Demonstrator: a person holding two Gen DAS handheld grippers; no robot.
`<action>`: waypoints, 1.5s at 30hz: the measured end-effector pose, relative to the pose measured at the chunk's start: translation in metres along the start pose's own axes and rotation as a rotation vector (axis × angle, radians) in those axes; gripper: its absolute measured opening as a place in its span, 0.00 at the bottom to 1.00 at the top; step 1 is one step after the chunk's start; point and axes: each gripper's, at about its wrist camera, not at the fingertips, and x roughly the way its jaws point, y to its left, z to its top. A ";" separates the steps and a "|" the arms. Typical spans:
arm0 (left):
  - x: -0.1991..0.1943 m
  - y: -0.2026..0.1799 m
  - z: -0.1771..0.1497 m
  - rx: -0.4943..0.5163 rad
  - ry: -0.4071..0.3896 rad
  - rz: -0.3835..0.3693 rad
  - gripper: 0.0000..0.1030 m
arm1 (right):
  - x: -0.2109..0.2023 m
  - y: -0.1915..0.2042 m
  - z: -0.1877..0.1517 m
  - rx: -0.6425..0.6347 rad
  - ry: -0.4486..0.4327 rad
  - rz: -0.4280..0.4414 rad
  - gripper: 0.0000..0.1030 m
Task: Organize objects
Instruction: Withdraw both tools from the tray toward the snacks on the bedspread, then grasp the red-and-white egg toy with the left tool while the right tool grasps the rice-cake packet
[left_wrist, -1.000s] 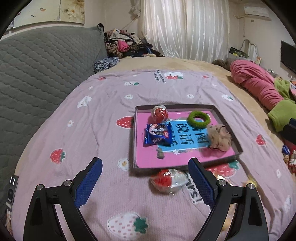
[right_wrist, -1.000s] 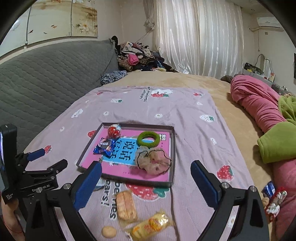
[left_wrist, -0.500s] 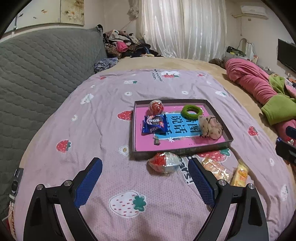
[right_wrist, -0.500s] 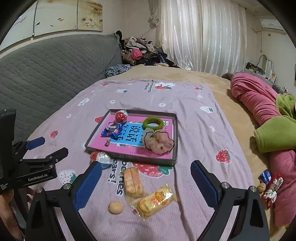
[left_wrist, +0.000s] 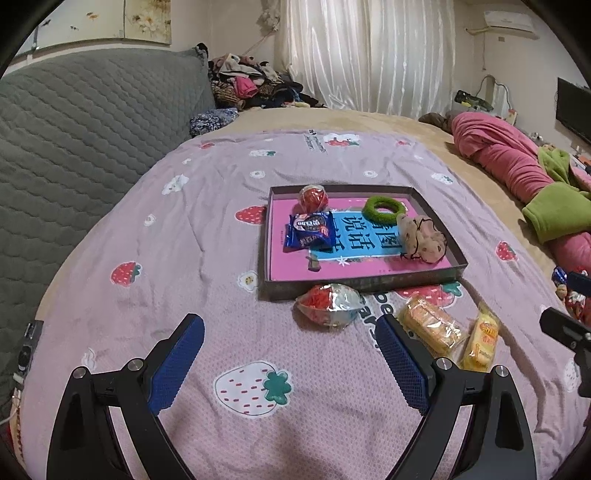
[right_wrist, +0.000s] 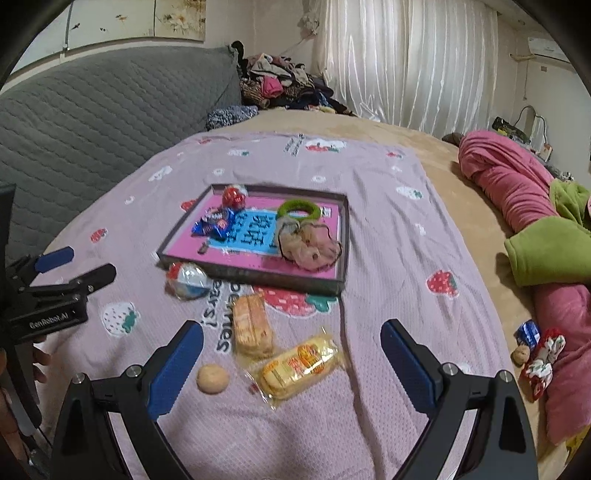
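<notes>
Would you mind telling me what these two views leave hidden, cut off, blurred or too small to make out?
- Left wrist view: the clear-wrapped biscuit pack is partly hidden behind the left hand-held gripper's blue pad.
- Left wrist view: the right hand-held gripper is cut off by the frame edge.
- Right wrist view: the print on the blue snack packet inside the shallow pink-lined tray is motion-blurred.

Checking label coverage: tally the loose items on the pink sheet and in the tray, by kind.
Wrapped snack packs: 5, blue pack, round red one, red-and-clear one, cracker pack, yellow cake pack
Hair ties: 2, green ring, beige scrunchie
Unwrapped cookie: 1
Tray: 1
Total: 9
</notes>
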 end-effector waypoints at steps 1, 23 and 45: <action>0.002 -0.001 -0.002 0.000 0.001 0.001 0.91 | 0.003 -0.001 -0.003 -0.001 0.008 -0.006 0.95; 0.030 -0.011 -0.025 0.022 0.049 -0.010 0.91 | 0.048 0.003 -0.047 -0.088 0.135 -0.021 0.95; 0.068 -0.020 -0.030 0.046 0.085 -0.026 0.91 | 0.079 0.001 -0.055 -0.149 0.196 0.040 0.95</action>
